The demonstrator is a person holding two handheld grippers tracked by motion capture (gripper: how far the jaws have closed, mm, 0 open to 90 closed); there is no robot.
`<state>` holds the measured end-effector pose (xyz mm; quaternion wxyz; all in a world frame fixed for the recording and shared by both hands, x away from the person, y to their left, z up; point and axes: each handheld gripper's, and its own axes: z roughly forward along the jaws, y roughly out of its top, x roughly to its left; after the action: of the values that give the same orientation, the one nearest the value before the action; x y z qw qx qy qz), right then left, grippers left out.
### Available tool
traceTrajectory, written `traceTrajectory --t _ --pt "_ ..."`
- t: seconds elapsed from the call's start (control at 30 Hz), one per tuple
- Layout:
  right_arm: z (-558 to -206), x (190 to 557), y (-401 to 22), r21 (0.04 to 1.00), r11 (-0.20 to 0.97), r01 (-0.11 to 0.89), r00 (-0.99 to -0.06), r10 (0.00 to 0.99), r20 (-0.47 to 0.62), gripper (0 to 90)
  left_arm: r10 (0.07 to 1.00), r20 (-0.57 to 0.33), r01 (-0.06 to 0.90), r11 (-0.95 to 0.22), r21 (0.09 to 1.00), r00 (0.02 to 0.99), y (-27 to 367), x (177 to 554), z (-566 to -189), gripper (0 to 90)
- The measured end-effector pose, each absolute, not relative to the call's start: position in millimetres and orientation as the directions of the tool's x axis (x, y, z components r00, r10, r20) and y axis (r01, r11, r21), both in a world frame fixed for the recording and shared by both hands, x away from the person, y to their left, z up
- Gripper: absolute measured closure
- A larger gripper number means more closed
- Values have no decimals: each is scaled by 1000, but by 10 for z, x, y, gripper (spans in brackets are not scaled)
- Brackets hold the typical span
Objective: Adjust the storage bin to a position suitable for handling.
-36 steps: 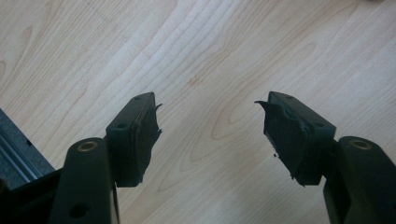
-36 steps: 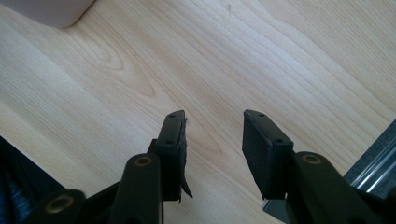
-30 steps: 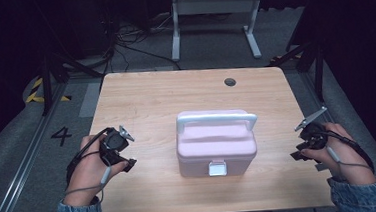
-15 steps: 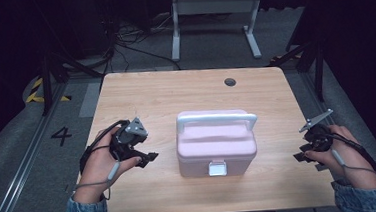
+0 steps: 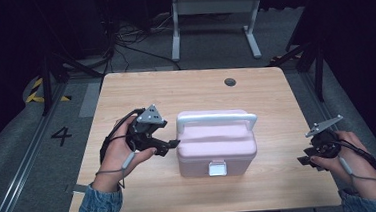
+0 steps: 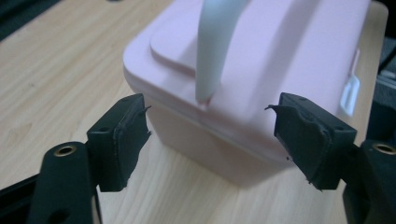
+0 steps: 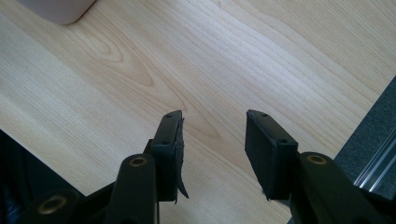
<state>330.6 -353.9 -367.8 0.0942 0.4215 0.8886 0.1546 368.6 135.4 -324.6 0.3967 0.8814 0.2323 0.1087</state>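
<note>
A pink lidded box (image 5: 216, 145) with a white carry handle (image 5: 216, 118) and a white front latch (image 5: 217, 168) stands in the middle of the wooden table (image 5: 190, 91). My left gripper (image 5: 171, 146) is right beside the box's left end, and its jaws have just been opening. They stand wide apart, with the box's end (image 6: 243, 93) and the foot of the handle (image 6: 210, 56) ahead of them, untouched. My right gripper (image 5: 305, 159) hovers near the table's right front edge. It is open over bare wood (image 7: 215, 93), nothing between its fingers.
A round cable hole (image 5: 230, 82) sits at the table's far edge. A white metal frame (image 5: 211, 6) stands on the floor behind the table. The box's corner (image 7: 58, 9) shows at the top left of the right gripper view.
My left hand has moved right across the table, from near the left edge up to the box's left end, and its jaws stand wider. The right hand has stayed put.
</note>
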Motion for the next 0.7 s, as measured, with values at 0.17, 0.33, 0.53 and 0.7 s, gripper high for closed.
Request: traceTrajectory --t 0.17,0.33,0.53,0.7 --pt "-3667 3273 -3538 367 596 714 -625 779 -50 579 490 -25 311 -514 799 871 1264 3701 -3311 320" --pt "-3662 3259 -3534 376 594 711 -623 780 -53 580 521 -28 320 -481 816 853 1223 3743 -3335 380" --pt "-3661 3250 -3530 386 594 706 -624 779 -58 579 530 -78 322 -386 865 845 1172 3779 -3389 450" --pt "-3657 3241 -3528 393 592 704 -624 779 -55 579 545 -97 334 -357 872 833 1127 3780 -3405 562"
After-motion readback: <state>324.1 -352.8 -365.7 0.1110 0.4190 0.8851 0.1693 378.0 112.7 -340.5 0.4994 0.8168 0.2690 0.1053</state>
